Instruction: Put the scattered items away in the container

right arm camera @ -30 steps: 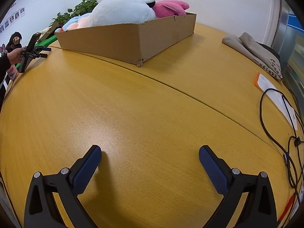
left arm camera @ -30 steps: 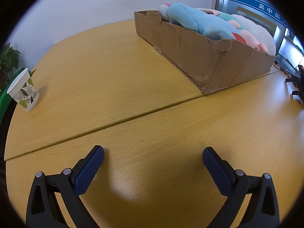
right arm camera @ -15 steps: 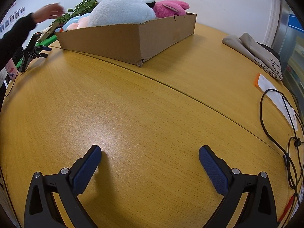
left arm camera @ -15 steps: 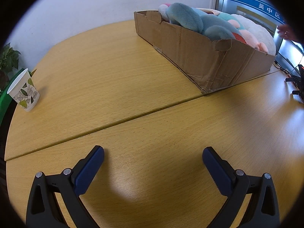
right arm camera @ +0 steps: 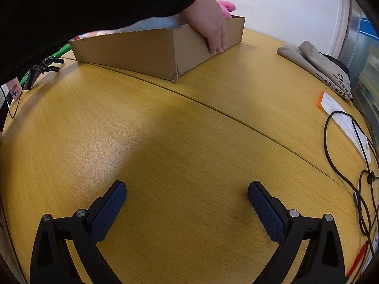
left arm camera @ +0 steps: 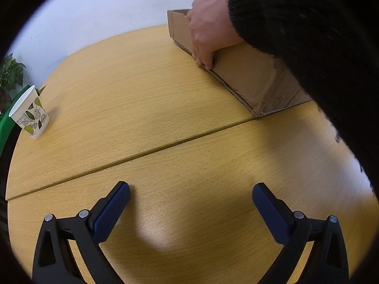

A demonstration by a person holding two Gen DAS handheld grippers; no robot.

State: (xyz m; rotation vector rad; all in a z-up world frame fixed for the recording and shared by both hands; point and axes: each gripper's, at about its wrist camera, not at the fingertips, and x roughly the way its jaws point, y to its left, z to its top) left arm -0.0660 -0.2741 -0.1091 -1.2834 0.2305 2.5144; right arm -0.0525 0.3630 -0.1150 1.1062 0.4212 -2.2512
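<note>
In the left wrist view, a paper cup (left arm camera: 30,113) is standing far off to the left of the fingers, close to the table's (left arm camera: 132,99) curved rim, with a leafy plant (left arm camera: 10,75) showing just beyond that rim. The left gripper (left arm camera: 190,195) is hovering low over bare wood with its blue pads spread wide and nothing between them. A seam is running across the tabletop ahead of the fingertips, and open surface is lying between it and the fingers. Ahead and to the right, well apart from the fingers, the cardboard box (left arm camera: 248,75) is sitting on the table; a bare hand (left arm camera: 208,30) in a black sleeve is pressing against its near wall.

In the right wrist view, a small black clamp stand (right arm camera: 40,71) is sitting far left near the rim. The right gripper (right arm camera: 187,190) is also gaping wide and empty over clear wood. The box (right arm camera: 142,52) is lying straight ahead and slightly left, well beyond the fingertips, with pink plush (right arm camera: 228,6) peeking over its far end. To the right, folded cloth (right arm camera: 315,59), a paper slip (right arm camera: 343,116) and black cables (right arm camera: 350,165) are crowding the table's edge.
</note>
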